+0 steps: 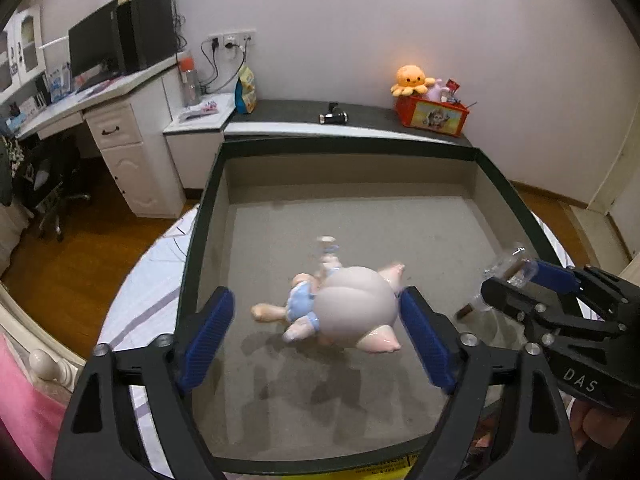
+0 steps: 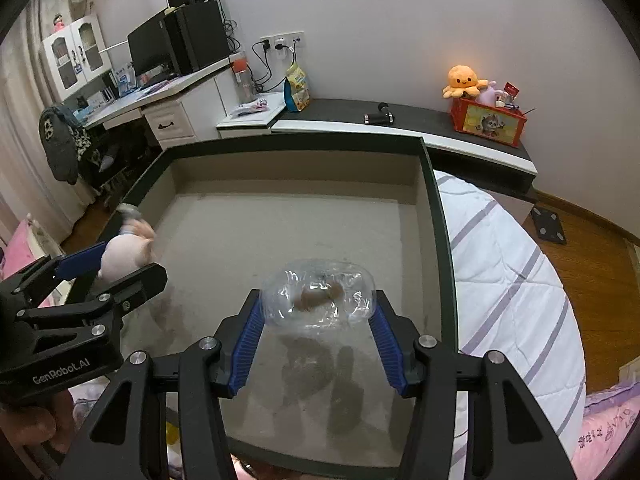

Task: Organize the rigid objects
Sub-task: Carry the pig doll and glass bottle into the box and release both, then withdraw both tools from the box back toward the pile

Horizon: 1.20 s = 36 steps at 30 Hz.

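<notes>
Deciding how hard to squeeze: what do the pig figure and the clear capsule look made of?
Pig figure: looks like hard glossy plastic or vinyl; smooth pink body with shiny highlights on the feet, though motion blur leaves this open. Clear capsule: thin transparent plastic, by its crinkled glints and the brown piece visible inside. Likely easy to dent.

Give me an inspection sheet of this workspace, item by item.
Surface: grey-lined box tray with dark rim, resting on a striped quilt.
Job's things: pink pig figure and clear plastic capsule with a brown piece inside, both blurred, over the tray floor.
Clutter: nothing seen in the tray.
Grippers: left gripper jaws wide, left pad clear of the pig; right gripper pads flank the capsule, contact unclear.
Cables: black leads at the wall sockets.
Surroundings: desk with monitor, orange octopus plush, red toy box.
</notes>
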### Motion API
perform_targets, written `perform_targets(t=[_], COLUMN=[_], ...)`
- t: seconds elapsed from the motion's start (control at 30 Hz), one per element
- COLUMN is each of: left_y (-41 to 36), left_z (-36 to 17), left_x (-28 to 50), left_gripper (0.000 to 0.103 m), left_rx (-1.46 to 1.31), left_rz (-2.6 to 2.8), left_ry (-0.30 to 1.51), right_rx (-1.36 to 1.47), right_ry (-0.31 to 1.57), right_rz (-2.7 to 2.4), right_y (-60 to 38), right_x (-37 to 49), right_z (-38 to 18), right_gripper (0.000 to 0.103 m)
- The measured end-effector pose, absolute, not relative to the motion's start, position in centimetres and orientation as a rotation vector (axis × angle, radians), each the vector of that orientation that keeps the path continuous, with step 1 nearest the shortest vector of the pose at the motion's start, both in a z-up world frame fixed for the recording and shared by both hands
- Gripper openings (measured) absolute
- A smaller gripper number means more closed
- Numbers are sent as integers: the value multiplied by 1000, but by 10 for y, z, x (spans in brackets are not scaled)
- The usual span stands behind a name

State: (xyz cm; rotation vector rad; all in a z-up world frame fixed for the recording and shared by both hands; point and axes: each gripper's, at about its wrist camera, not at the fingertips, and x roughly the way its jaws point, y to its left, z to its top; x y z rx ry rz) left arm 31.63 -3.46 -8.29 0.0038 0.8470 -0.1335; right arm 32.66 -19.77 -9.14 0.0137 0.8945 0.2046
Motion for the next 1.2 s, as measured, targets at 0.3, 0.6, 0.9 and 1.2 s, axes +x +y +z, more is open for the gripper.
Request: perform_targets(t=[0.3, 0.6, 0.9, 1.2], left_y=[-10, 11, 32, 40], left_z=[-49, -20, -8, -2], left_x=[266, 190, 136, 92], left_gripper=[103, 103, 103, 103], left_rx=[-31, -22, -34, -62], left_rz=[-32, -9, -111, -122], left_ry=[722, 621, 569, 513], right_rx=[81, 113, 81, 31], right_ry=[814, 708, 606, 564], right_rz=[243, 180, 36, -11], right_y=[-214, -215, -185, -172], right_x=[293, 240, 157, 102], right_z=[-69, -32, -4, 7], right_gripper=[103, 103, 103, 103])
